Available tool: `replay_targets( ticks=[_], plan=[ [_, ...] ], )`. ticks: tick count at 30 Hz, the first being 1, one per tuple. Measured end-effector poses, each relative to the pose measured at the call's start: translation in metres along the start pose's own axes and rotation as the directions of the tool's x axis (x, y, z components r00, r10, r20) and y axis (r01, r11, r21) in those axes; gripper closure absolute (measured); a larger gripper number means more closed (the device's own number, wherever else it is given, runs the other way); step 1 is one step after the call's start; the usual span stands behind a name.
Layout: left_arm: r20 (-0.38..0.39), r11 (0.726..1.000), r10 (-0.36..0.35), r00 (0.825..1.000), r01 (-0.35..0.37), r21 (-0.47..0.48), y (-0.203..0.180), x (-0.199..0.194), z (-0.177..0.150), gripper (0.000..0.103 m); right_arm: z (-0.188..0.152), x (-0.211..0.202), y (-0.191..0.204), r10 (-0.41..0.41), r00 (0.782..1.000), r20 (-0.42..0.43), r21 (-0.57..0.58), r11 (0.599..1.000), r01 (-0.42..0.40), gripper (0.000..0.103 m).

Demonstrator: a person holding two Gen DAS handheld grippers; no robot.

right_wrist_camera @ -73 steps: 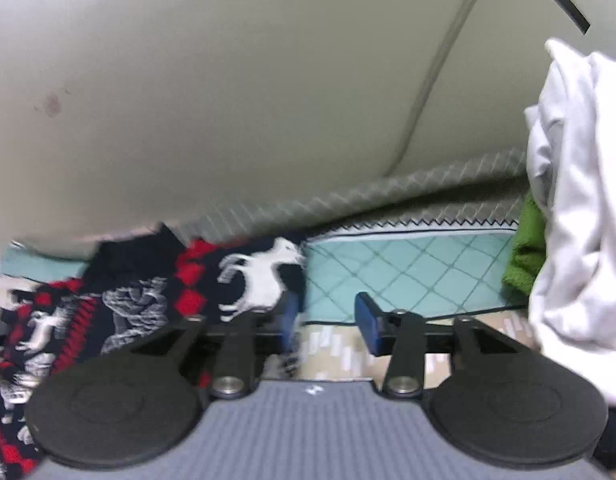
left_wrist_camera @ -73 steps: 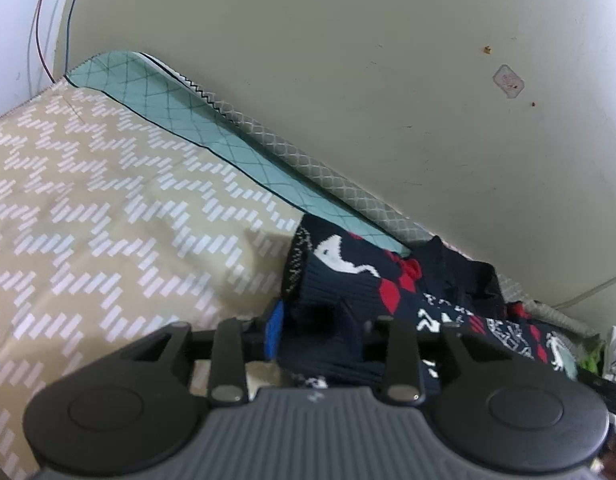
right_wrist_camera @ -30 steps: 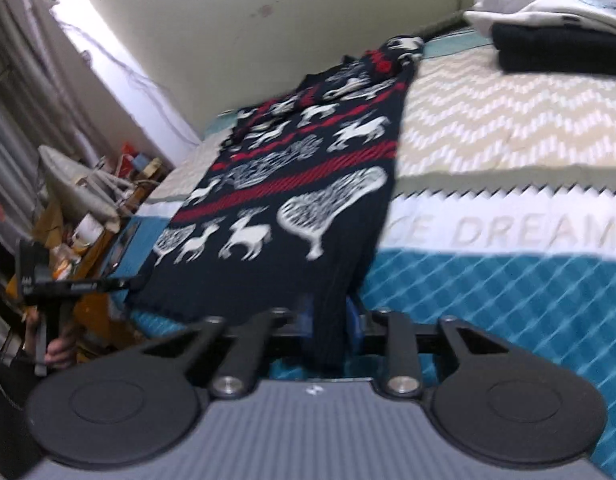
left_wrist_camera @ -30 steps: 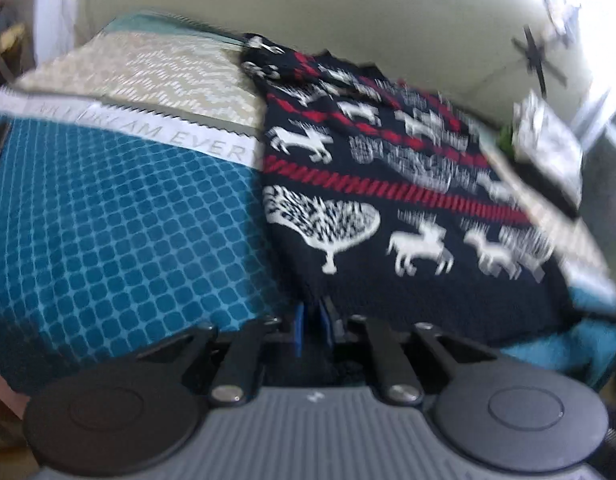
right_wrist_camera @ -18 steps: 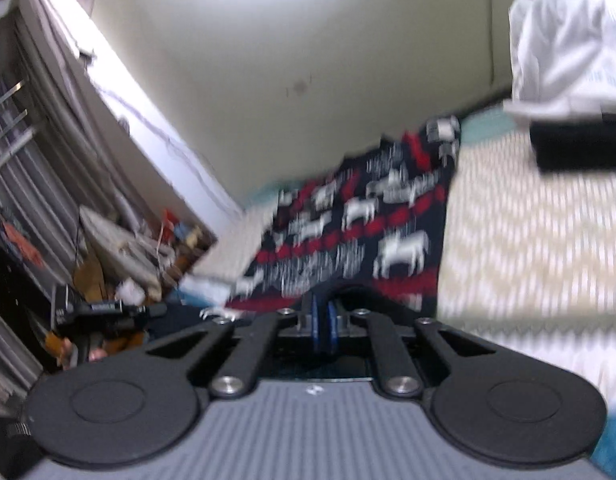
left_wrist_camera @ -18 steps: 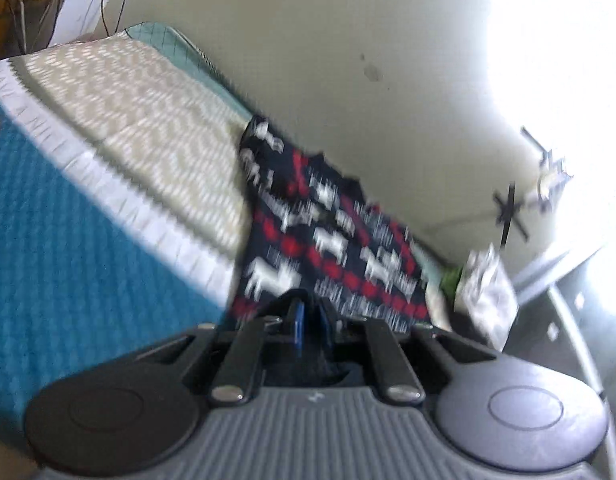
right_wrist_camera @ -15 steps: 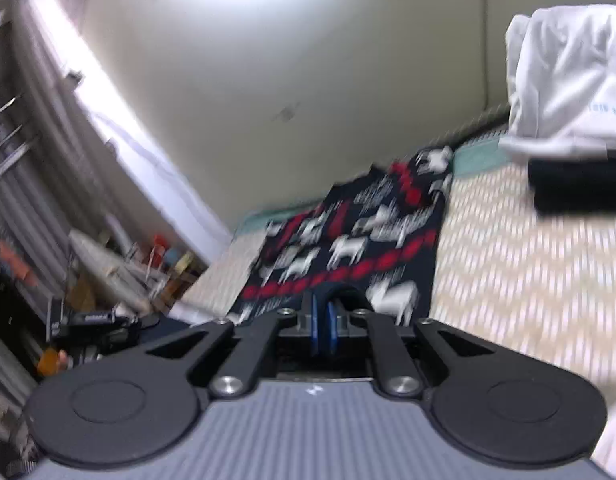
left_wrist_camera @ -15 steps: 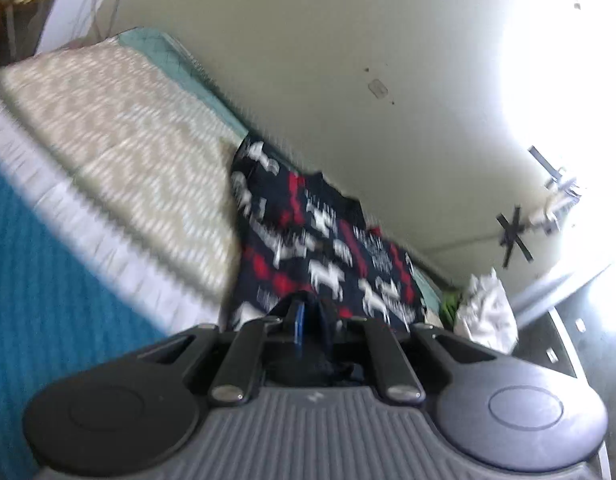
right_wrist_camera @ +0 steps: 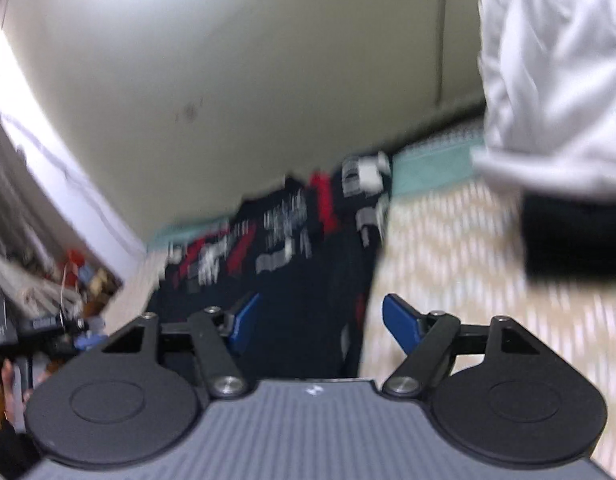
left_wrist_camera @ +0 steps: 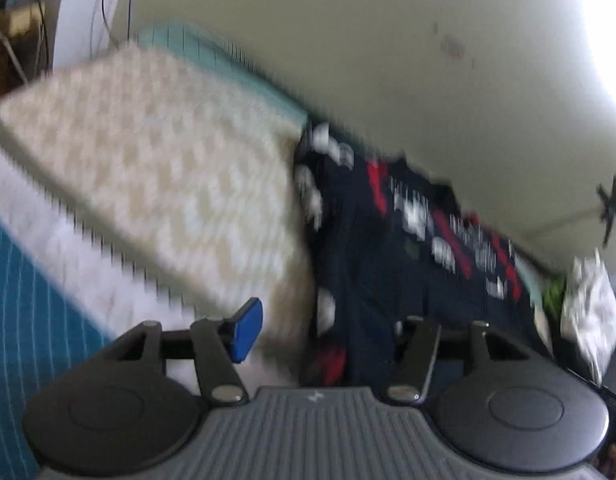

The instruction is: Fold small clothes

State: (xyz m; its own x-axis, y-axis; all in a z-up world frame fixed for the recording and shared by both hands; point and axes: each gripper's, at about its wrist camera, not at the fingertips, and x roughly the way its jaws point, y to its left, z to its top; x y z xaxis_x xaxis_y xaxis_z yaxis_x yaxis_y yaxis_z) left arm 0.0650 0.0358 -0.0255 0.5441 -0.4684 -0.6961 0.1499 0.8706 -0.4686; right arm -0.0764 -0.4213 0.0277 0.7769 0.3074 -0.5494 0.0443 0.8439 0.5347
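Note:
A dark navy sweater [left_wrist_camera: 407, 248] with red and white reindeer patterns lies doubled over on the bed, against the wall. It also shows in the right wrist view [right_wrist_camera: 308, 264]. My left gripper [left_wrist_camera: 327, 330] is open over the sweater's near left edge; its right finger is hidden against the dark cloth. My right gripper [right_wrist_camera: 319, 320] is open over the sweater's near right edge. Neither holds the cloth. Both views are blurred by motion.
The bed cover [left_wrist_camera: 156, 184] is beige with white zigzags, with a teal section [left_wrist_camera: 24, 320] nearer me. A white garment pile [right_wrist_camera: 555, 80] on a dark folded item [right_wrist_camera: 575, 236] sits at the right. Clutter [right_wrist_camera: 40, 292] stands off the bed's left side.
Both grippers carried the sweater's near hem toward the wall, folding it over. Both jaws were shut on the hem half a second ago and have now opened and released it.

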Motion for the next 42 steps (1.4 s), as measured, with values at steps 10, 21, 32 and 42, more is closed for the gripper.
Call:
replay_targets(
  ticks=[10, 21, 32, 42],
  plan=[
    [-0.071, 0.989, -0.119, 0.99, 0.112, -0.093, -0.006, 0.024, -0.015, 0.034, -0.028, -0.018, -0.016, 0.124, 0.991, -0.045, 0.239, 0.965, -0.11, 0.041],
    [-0.034, 0.972, -0.12, 0.992, 0.11, -0.206, 0.004, 0.016, -0.007, 0.091, 0.001, 0.043, 0.016, 0.047, 0.996, -0.071, 0.161, 0.986, -0.035, 0.073],
    [0.066, 0.988, -0.14, 0.988, 0.144, -0.062, 0.004, -0.107, -0.056, 0.092, -0.023, -0.07, 0.076, 0.126, 0.992, -0.016, -0.058, 0.99, -0.127, 0.089],
    [0.022, 0.985, 0.093, 0.995, -0.089, -0.149, 0.058, -0.128, -0.098, 0.09, -0.081, -0.103, 0.031, -0.044, 0.997, -0.068, -0.118, 0.992, 0.035, 0.042]
  ],
)
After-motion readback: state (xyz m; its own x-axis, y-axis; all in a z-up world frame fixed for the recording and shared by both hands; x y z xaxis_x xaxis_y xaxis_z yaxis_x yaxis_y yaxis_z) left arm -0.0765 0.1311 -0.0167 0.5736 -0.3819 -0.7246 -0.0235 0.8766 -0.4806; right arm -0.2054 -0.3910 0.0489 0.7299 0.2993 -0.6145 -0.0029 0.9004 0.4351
